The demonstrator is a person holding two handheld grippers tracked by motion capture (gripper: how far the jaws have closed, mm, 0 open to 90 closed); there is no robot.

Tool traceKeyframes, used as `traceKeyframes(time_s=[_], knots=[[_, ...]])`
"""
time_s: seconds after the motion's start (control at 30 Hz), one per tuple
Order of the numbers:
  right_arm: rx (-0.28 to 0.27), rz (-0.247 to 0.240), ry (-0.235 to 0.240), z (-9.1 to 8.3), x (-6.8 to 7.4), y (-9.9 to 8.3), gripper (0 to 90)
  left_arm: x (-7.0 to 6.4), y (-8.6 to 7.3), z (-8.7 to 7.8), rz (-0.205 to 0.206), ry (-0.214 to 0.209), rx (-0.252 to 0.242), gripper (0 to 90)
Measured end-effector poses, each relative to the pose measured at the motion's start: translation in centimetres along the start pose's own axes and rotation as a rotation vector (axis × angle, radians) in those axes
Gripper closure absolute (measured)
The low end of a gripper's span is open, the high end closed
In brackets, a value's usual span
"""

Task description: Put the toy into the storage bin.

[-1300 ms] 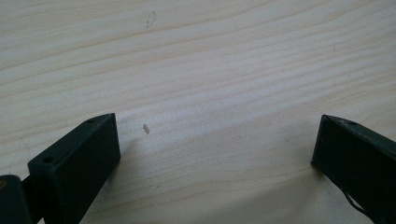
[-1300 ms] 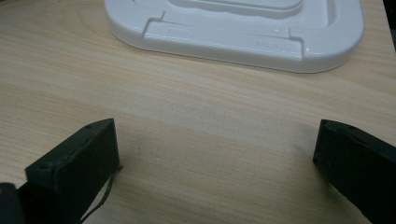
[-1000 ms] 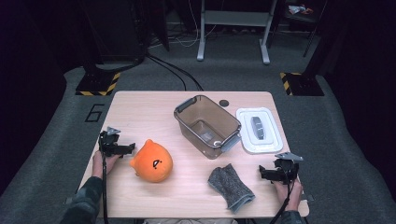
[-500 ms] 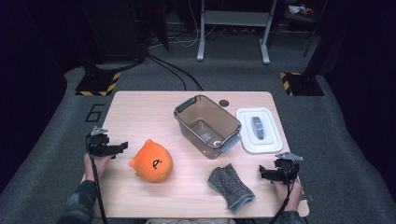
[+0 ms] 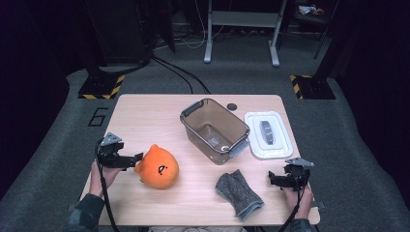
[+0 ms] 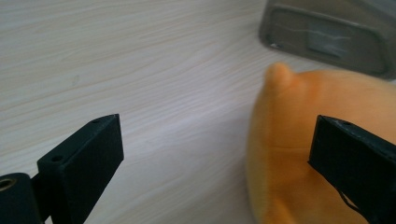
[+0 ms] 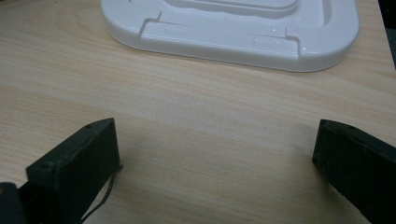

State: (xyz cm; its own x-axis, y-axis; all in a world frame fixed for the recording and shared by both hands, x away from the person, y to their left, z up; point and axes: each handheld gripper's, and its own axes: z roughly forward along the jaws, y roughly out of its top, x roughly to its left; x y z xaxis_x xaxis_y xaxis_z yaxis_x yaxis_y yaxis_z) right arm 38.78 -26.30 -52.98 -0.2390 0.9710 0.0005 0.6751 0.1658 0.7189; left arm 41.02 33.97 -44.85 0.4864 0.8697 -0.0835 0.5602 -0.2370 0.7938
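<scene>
An orange plush toy with a small ear and a black mark lies on the wooden table at the front left. My left gripper is open right at the toy's left side; in the left gripper view the plush toy sits against the right jaw while the left jaw is over bare wood. My right gripper is open at the front right, low over the table, nothing between its jaws. A grey knitted glove lies left of it.
A clear brown plastic bin stands mid-table, its handle end bin seen beyond the toy. A white lid with a grey handle lies right of it; the lid is just ahead of my right gripper. A small dark disc sits near the far edge.
My left gripper drew back to the left, then came in rightwards to the plush toy's side. The right gripper has stayed put.
</scene>
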Motion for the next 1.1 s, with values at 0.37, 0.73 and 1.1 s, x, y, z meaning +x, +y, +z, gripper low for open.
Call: traceKeyframes(time_s=[0.37, 0.73, 1.1], knots=[[0.000, -0.001, 0.000, 0.0, 0.0, 0.0, 0.0, -5.0, 0.8, -0.7, 0.106, -0.104, 0.012, 3.1], [0.000, 0.000, 0.000, 0.0, 0.0, 0.0, 0.0, -7.4, 0.5, 0.3, 0.165, -0.136, 0.082, 5.4], [0.001, 0.002, -0.003, 0.0, 0.0, 0.0, 0.0, -7.8, -0.6, 2.1, 0.150, -0.115, 0.118, 18.6]])
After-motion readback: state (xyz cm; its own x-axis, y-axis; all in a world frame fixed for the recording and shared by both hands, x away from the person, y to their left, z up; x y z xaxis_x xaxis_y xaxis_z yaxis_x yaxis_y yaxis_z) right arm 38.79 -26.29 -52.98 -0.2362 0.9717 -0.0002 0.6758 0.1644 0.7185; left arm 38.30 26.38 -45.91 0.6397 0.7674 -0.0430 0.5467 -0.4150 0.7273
